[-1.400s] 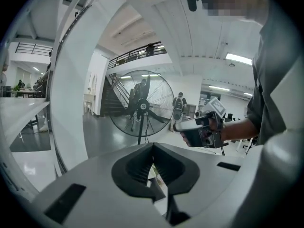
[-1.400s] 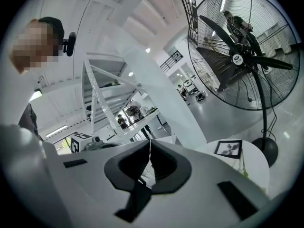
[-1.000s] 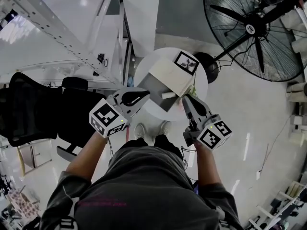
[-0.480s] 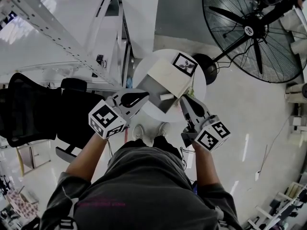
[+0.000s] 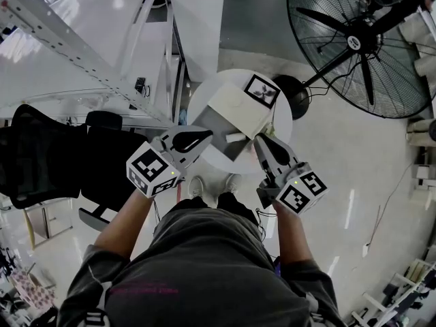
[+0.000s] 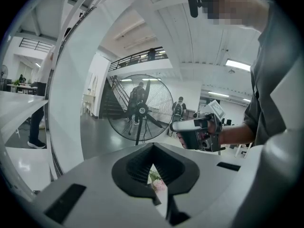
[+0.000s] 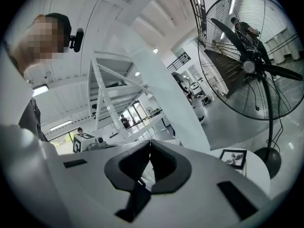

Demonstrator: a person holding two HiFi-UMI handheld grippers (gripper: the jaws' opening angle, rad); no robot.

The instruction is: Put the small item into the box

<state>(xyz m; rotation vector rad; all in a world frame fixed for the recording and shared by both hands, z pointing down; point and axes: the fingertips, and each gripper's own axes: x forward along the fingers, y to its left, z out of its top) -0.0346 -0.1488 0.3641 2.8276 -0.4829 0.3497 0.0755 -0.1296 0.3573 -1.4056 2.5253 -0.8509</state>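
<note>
We record the left gripper (image 5: 206,135) and right gripper (image 5: 257,139) both closed and empty beside the box (image 5: 238,106), the small white item (image 5: 234,136) at its near edge, a black-framed picture (image 5: 262,90) on its top.

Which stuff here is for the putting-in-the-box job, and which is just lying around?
For the job:
- box
- small white thing next to the box
- left tongs and right tongs, both shut and empty

Just around:
- round table under the box
- big fan
- black chair
</note>
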